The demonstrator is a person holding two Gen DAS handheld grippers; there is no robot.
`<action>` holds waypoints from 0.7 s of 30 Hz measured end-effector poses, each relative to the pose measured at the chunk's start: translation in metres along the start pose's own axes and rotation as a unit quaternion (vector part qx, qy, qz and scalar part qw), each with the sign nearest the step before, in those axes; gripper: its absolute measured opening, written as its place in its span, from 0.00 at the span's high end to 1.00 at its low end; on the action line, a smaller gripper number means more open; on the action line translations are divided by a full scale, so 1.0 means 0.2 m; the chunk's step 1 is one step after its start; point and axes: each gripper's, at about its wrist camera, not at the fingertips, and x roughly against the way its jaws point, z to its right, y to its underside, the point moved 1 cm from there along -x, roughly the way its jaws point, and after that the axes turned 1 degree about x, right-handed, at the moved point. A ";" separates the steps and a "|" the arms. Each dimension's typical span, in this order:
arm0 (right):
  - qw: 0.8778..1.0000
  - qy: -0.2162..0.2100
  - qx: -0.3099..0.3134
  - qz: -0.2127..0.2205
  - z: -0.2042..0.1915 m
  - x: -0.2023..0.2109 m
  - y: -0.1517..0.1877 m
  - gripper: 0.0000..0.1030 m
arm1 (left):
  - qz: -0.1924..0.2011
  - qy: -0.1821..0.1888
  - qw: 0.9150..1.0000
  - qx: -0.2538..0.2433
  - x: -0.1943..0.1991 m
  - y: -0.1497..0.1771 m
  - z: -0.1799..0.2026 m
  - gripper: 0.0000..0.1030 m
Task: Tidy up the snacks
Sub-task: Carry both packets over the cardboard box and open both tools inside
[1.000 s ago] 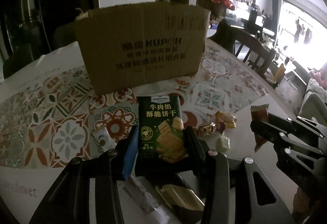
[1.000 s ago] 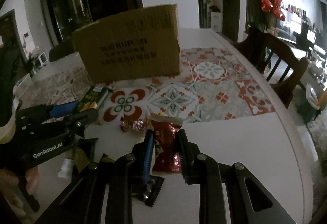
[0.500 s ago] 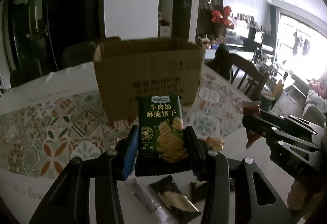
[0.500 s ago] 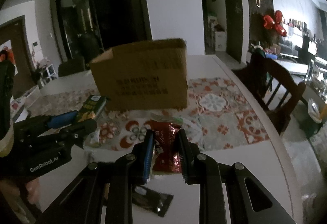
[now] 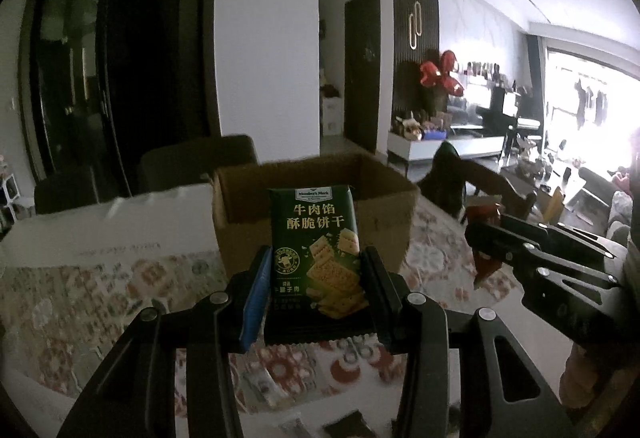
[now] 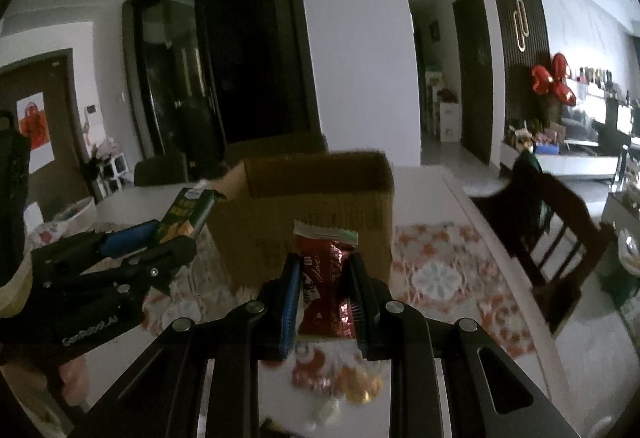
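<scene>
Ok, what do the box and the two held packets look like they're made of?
Box: plain brown cardboard, matte, open top. Green cracker packet: glossy printed plastic film, serrated bottom seam. Red packet: shiny, crinkled wrapper, probably foil-lined film.

White pillar (image 5: 266, 30), dark glass doors (image 6: 216, 70), wooden chair (image 6: 560, 230), bright window (image 5: 588, 110), red balloons (image 6: 554, 80).

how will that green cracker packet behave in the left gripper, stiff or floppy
Probably fairly stiff: the green cracker packet stands upright above the left gripper without drooping. Likely light, since a side pinch alone carries it. The crackers inside could crack under a harder squeeze, and the glossy wrapper might slip.
</scene>
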 end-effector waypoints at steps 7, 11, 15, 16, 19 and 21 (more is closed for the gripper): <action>1.000 -0.017 -0.002 0.025 0.01 -0.07 -0.15 0.76 | 0.025 -0.004 1.000 -0.006 -0.04 -0.13 -0.03 0.57; 0.999 -0.027 0.001 0.028 0.01 -0.14 -0.23 0.76 | 0.023 0.005 1.000 0.003 -0.11 -0.19 -0.05 0.57; 0.999 -0.040 -0.006 0.023 0.03 -0.24 -0.30 0.76 | 0.021 0.003 1.000 0.008 -0.17 -0.25 -0.08 0.57; 0.999 -0.045 -0.007 0.022 0.03 -0.27 -0.31 0.76 | 0.020 0.002 1.000 0.010 -0.20 -0.27 -0.09 0.57; 0.998 -0.055 -0.008 0.010 0.03 -0.37 -0.36 0.76 | 0.015 0.001 1.000 0.014 -0.25 -0.30 -0.11 0.57; 0.998 -0.058 -0.007 0.004 0.04 -0.43 -0.39 0.76 | 0.010 0.000 1.000 0.015 -0.30 -0.32 -0.13 0.57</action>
